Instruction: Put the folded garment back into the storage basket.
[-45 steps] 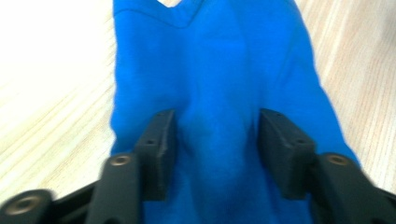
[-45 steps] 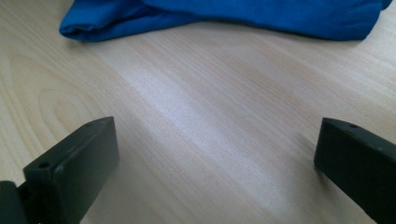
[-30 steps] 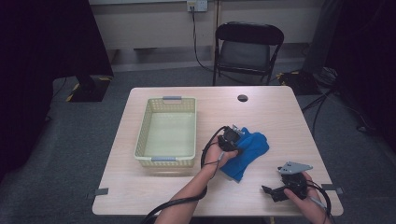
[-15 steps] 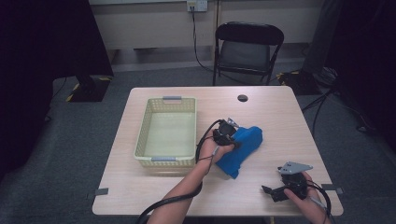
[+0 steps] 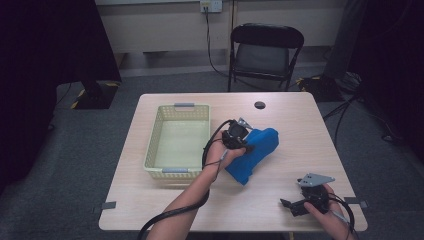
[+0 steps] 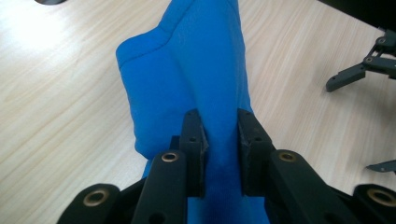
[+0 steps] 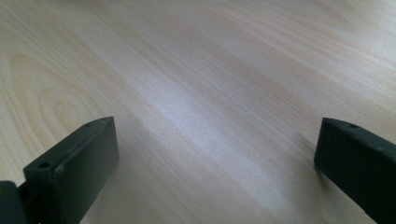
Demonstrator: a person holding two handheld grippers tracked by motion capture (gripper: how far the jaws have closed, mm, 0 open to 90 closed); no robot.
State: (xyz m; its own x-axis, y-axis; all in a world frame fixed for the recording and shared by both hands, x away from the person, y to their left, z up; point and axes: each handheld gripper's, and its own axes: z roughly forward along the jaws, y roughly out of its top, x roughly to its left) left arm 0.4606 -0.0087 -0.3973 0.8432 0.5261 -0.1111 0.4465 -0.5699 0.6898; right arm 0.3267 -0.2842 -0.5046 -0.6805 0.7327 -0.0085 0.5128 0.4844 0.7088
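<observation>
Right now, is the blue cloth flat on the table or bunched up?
Bunched up. The left gripper pinches a raised ridge of the blue cloth, and it forms a creased heap on the table.

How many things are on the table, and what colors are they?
Blue: 1, the cloth, pinched by the left gripper
Pale yellow: 1, the basket
Black: 1, the small round disc
Total: 3 things on the table, not counting the left gripper and the open right gripper.
</observation>
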